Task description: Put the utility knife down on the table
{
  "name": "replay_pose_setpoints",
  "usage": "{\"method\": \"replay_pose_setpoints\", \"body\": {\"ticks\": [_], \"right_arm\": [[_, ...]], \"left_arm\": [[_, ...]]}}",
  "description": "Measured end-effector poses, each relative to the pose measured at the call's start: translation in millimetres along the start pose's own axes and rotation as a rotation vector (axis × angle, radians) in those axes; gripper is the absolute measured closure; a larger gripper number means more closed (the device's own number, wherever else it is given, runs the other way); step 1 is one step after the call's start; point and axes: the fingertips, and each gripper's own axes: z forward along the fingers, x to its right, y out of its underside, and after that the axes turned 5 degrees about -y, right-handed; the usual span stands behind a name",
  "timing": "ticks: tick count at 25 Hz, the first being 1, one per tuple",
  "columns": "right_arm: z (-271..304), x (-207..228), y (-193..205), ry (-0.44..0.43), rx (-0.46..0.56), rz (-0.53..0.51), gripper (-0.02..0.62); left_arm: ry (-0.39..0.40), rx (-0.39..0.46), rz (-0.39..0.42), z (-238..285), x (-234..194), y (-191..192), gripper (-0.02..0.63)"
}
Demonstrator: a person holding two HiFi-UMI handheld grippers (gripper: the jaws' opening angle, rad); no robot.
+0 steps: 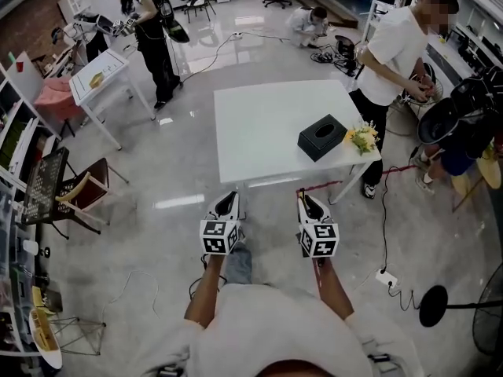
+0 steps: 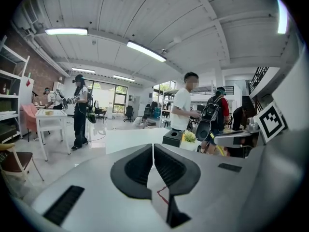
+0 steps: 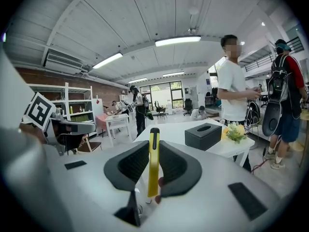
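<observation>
— Where do we see the utility knife?
— Upright in the right gripper, clamped between its pads, still in the air. It has a yellow body with a dark tip on top. The pads cover its sides, and we cannot tell whether a blade is out.
— And in the head view?
— We cannot make it out there. Both grippers hang short of the white table.
— The left gripper?
— Its jaws are pressed together on nothing.
</observation>
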Motion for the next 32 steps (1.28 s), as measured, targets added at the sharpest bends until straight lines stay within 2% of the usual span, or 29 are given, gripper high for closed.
{"method": "replay_pose_setpoints", "body": {"ticks": [5, 16, 25, 32], "right_arm": [[38, 10, -15, 0.001, 0.007, -0.011, 0.514], [135, 39, -51, 0.063, -0.009, -0.007, 0.514], [222, 49, -89, 0.094, -0.01, -0.022, 0.514], [272, 53, -101, 0.123, -0.016, -0.003, 0.514]], "left_arm": [[0.022, 0.001, 0.0, 43, -16, -10, 0.58], [0.096, -0.006, 0.005, 147, -64, -50, 0.58], [0.118, 0.002, 0.001, 222, -122, -84, 0.579], [0.153, -0.009, 0.007, 266, -155, -95, 0.579]]}}
